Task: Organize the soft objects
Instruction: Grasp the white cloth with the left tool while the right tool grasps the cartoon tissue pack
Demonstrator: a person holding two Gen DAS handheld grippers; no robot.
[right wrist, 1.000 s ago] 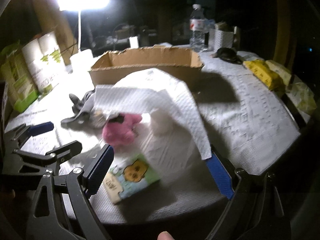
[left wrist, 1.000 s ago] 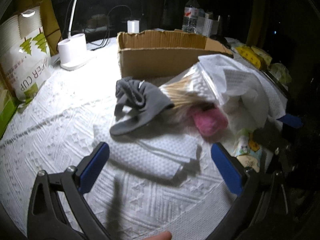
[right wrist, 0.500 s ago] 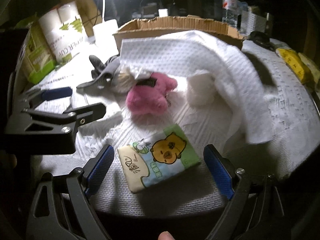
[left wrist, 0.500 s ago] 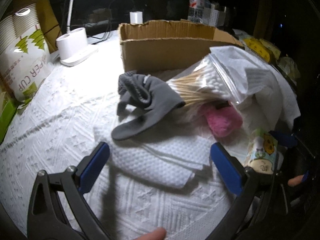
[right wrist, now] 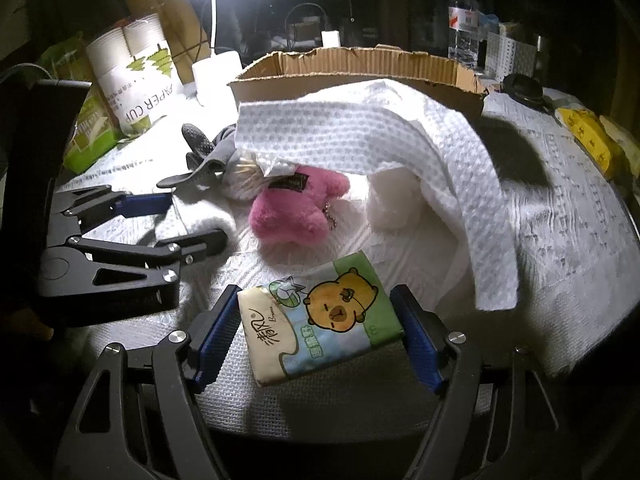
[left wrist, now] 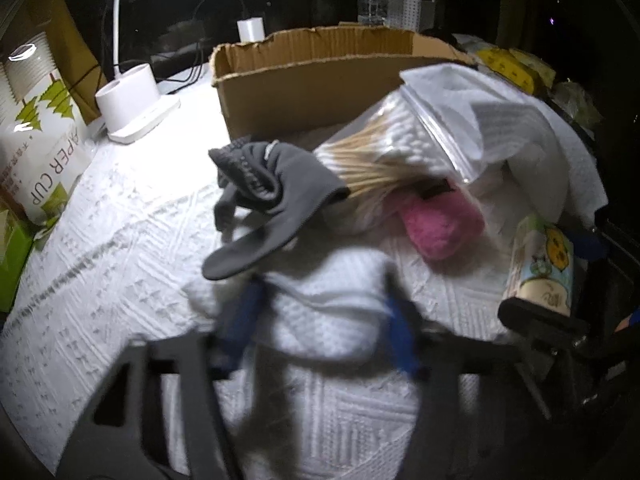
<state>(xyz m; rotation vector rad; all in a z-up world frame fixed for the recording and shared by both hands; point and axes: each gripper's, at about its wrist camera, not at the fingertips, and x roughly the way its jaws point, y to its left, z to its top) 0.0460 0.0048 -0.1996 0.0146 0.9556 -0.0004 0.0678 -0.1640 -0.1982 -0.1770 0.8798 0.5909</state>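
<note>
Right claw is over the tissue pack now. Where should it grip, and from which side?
Grip the tissue pack across its two long side edges, coming down from above. It lies flat and the right claw, now closing, already straddles it.

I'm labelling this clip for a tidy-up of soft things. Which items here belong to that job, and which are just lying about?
Job:
- folded white cloth
- grey glove
- pink plush toy
- tissue pack
- large white cloth
- cardboard box, probably the bin

Lying about:
- paper cup pack
- water bottle
- lamp base
- cotton swab bag
</note>
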